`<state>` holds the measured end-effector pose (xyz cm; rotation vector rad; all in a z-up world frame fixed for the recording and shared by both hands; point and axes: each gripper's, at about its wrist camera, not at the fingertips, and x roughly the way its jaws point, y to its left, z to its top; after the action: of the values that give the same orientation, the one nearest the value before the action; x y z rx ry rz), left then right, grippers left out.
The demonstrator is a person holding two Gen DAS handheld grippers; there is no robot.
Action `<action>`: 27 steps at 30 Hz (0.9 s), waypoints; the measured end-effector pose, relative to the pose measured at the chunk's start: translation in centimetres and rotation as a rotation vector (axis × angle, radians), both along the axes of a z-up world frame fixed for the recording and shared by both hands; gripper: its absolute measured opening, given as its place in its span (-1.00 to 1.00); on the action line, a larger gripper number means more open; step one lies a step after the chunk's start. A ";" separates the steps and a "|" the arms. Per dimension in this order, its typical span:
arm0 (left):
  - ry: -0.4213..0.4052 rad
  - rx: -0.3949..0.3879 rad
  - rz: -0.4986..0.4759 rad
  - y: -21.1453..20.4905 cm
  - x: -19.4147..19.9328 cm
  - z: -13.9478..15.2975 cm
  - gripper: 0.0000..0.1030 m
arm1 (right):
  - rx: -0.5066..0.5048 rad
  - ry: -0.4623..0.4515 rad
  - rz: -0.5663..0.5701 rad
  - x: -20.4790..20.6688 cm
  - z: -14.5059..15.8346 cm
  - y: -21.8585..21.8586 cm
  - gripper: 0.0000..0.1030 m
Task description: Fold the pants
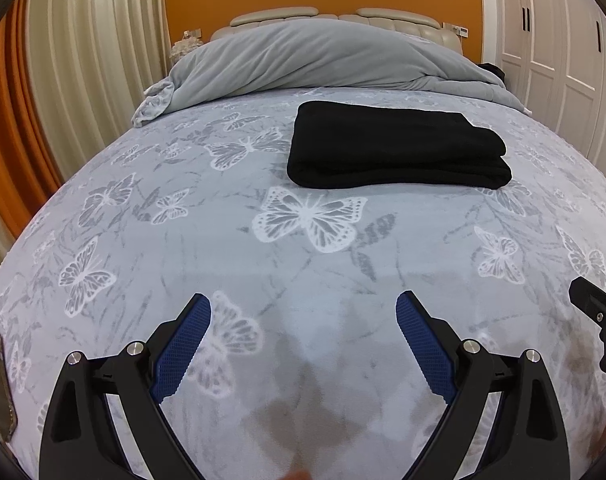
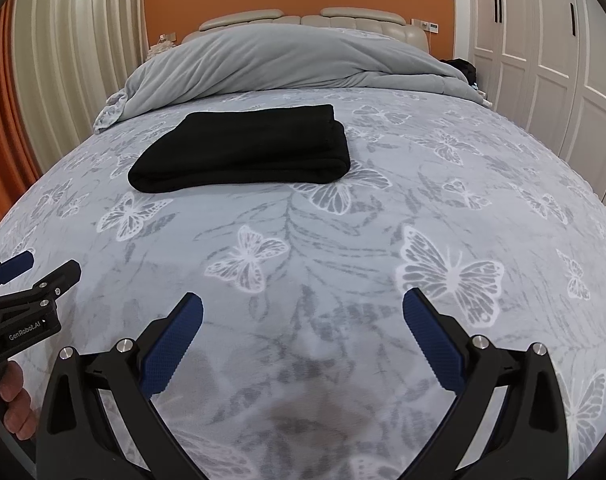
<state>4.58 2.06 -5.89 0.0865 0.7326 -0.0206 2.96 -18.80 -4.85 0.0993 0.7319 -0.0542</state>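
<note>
One pair of black, soft-knit pants [image 1: 399, 146] lies folded into a thick, neat rectangle near the middle of the bed, on a pale grey bedspread printed with white butterflies [image 1: 311, 220], with its rounded fold edge toward the grippers. Nothing touches it. By the look of it the folding is finished, or very nearly so.

Nearer to me, the left gripper [image 1: 303, 340] hangs over bare bedspread with its blue-padded jaws spread wide and holding nothing. The right gripper [image 2: 303, 340] does the same, jaws apart and empty, just beside the left one and well short of the pants.

Behind the pants a rumpled grey duvet [image 2: 287, 60] is heaped against the cream padded headboard [image 2: 303, 18]; white wardrobe doors [image 2: 543, 80] stand to one side and pleated cream curtains [image 2: 75, 60] to the other.

If another fold or a tidy-up is meant, the risk is plain: a pinch on only the top layer would peel the stack open, and a one-sided tug would skew it on that fuzzy cover.
</note>
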 end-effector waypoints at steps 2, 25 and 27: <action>0.001 -0.001 0.000 0.0 0.0 0.0 0.78 | -0.002 0.000 0.003 0.1 0.0 0.0 0.91; 0.010 -0.046 -0.034 -0.6 -0.1 0.2 0.78 | -0.005 -0.003 0.035 0.4 0.0 0.5 0.91; -0.008 -0.039 -0.026 -0.8 -0.4 0.3 0.78 | -0.006 -0.001 0.039 0.4 0.0 0.5 0.91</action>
<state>4.21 1.27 -5.62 0.0589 0.7226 -0.0593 3.37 -18.25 -4.86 0.0788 0.7322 -0.0190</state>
